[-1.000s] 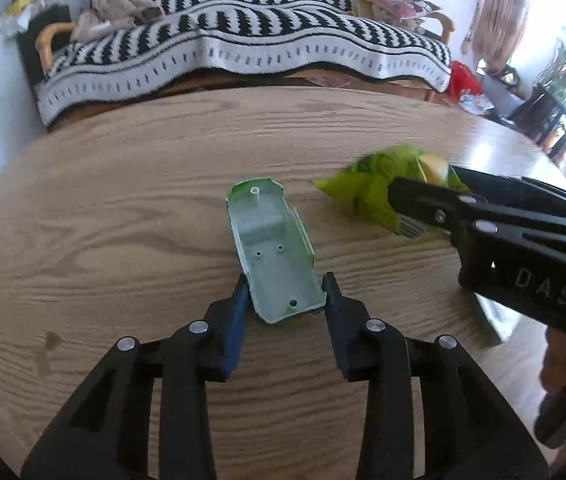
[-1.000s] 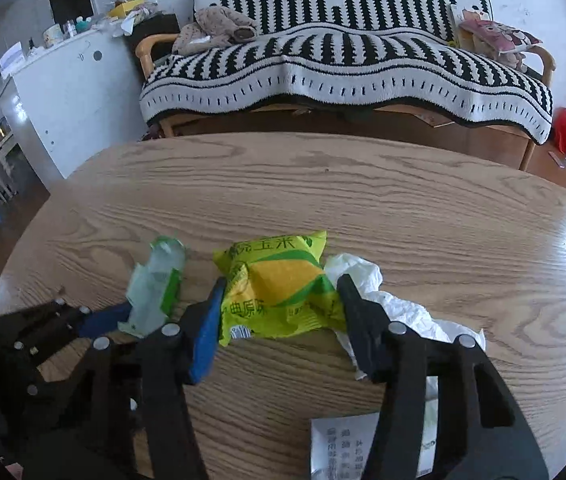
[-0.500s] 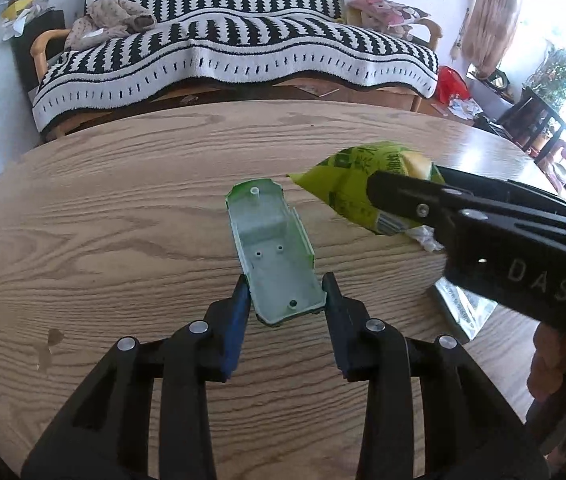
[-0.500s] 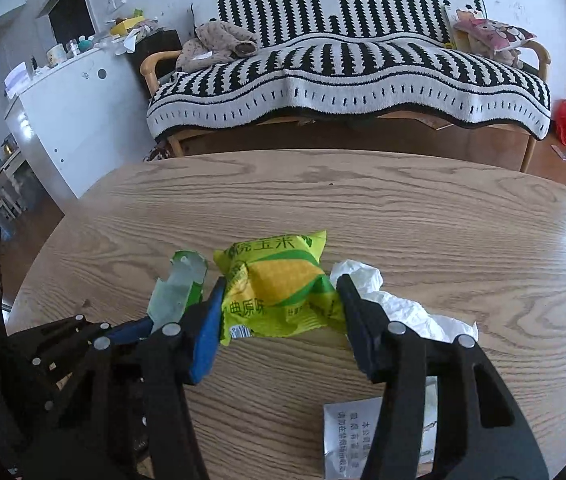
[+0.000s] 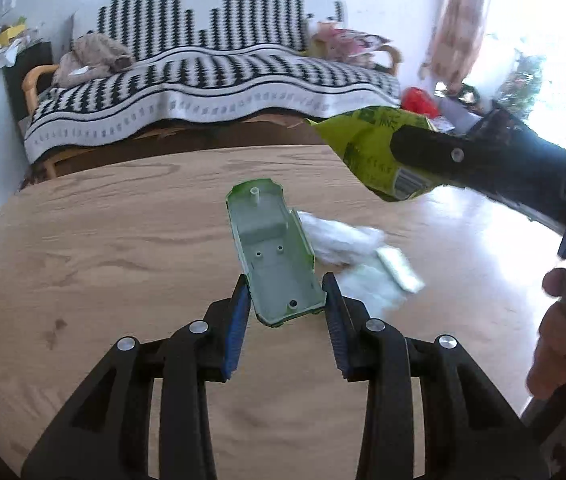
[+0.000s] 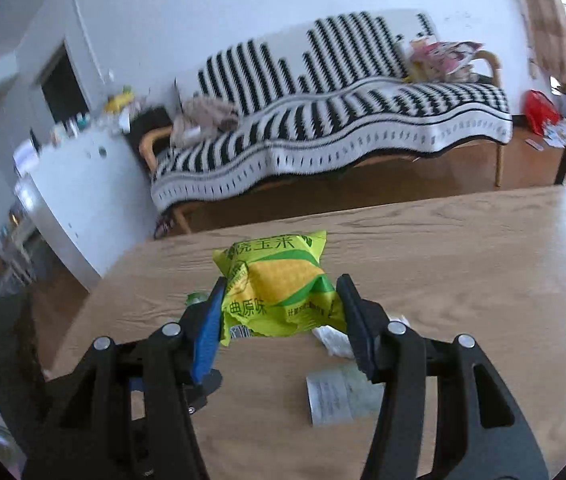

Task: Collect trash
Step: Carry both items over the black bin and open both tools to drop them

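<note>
My left gripper is shut on a pale green plastic shell and holds it above the wooden table. My right gripper is shut on a yellow-green corn snack bag and holds it lifted over the table; the bag also shows in the left wrist view. A crumpled white tissue and a small clear packet with a printed label lie on the table below.
A sofa with a black-and-white striped blanket stands behind the table. A white cabinet stands at the left. A red bag lies on the floor at the right. The person's hand shows at the right edge.
Both grippers have risen from the table with their items. The snack bag has lifted off the tissue, which now lies uncovered beside the packet.
</note>
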Demonstrator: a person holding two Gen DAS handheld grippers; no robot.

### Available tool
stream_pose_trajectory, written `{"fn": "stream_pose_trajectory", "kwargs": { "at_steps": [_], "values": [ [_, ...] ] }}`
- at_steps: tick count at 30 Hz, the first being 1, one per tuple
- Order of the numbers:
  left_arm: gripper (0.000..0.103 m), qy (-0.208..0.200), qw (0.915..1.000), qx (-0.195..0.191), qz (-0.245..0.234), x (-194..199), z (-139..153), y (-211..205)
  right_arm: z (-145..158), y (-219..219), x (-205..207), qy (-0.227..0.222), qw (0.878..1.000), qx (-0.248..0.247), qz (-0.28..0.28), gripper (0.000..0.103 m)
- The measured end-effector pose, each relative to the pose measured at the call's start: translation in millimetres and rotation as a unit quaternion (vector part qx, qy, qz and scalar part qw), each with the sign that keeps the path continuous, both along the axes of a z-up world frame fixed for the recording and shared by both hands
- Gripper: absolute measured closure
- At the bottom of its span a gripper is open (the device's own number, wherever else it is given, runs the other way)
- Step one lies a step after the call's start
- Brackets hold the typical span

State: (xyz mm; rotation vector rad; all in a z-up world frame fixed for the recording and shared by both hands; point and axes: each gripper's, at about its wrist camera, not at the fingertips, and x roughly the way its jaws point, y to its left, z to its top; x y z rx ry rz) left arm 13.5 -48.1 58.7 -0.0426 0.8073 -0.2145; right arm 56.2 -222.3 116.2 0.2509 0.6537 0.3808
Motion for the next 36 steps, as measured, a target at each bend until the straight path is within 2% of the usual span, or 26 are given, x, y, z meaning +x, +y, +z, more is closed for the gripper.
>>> {"fn": "stream_pose_trajectory", "kwargs": {
  "at_steps": [6,10,12,15,22,30,36],
  "values": [
    [0.067,-0.003,0.9963,-0.024,-0.082,-80.7,29.5,-79.2,23.0,-95.2,-101.0,-0.009,0.999,-0.004,-0.045,0.049],
    [0.067,0.019,0.9861,-0.074,-0.148,-126.6,43.6,-133.1,33.2,-146.2,-167.5,-0.016,0.997,-0.037,-0.072,0.049],
    [0.067,0.035,0.9802,-0.088,-0.174,-147.9,41.0,-156.9,26.7,-163.0,-193.8,-0.008,0.995,-0.053,-0.080,0.049],
    [0.067,0.067,0.9737,-0.086,-0.200,-172.2,22.6,-187.8,4.5,-195.8,-230.9,0.022,0.992,-0.068,-0.101,0.049],
    [0.067,0.156,0.9595,-0.081,-0.220,-198.5,-42.1,-233.3,-61.5,-270.4,-278.4,0.115,0.981,-0.019,-0.157,0.049],
    [0.067,0.221,0.9466,-0.068,-0.224,-202.9,-95.9,-249.0,-122.3,-296.0,-308.4,0.183,0.964,0.021,-0.191,0.049],
    [0.067,0.242,0.9414,-0.058,-0.227,-199.6,-114.0,-260.3,-151.6,-300.5,-310.6,0.219,0.955,0.026,-0.197,0.049]
  ]
}}
